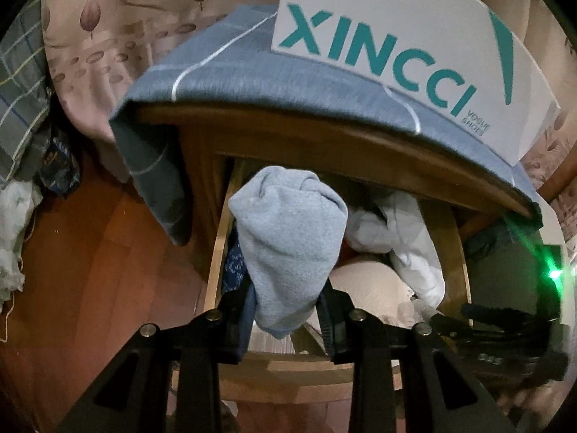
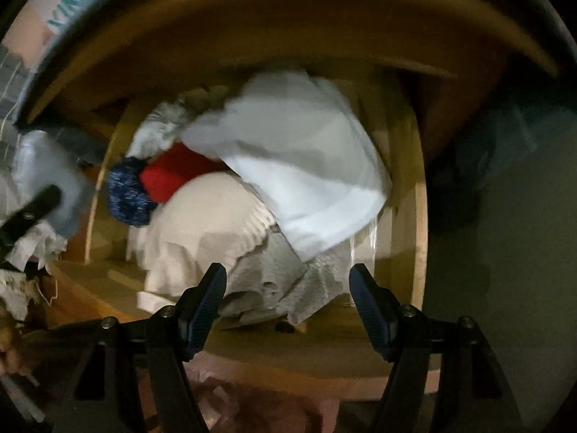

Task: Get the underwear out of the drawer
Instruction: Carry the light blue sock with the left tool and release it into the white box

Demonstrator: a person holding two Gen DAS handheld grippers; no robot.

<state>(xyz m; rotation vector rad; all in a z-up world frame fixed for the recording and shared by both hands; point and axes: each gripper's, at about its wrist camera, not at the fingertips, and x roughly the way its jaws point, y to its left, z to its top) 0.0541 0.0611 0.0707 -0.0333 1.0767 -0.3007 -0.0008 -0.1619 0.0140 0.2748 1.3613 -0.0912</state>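
Note:
My left gripper (image 1: 288, 299) is shut on a rolled light blue-grey piece of underwear (image 1: 288, 238), held up above the open wooden drawer (image 1: 216, 252). The same bundle shows at the left edge of the right wrist view as a blurred grey shape (image 2: 54, 180). My right gripper (image 2: 288, 288) points down into the drawer (image 2: 418, 216), open, with nothing between its fingers. Below it lie a grey textured garment (image 2: 274, 285), a cream garment (image 2: 205, 223), a white folded cloth (image 2: 306, 173), a red item (image 2: 169, 176) and a dark blue speckled roll (image 2: 128, 191).
A blue-grey cloth (image 1: 252, 72) covers the cabinet top, with a white shoe box (image 1: 396, 47) on it. The cabinet's wooden edge (image 2: 288, 36) overhangs the drawer's back. Reddish wood floor (image 1: 90, 270) lies to the left, with bedding (image 1: 108, 36) behind.

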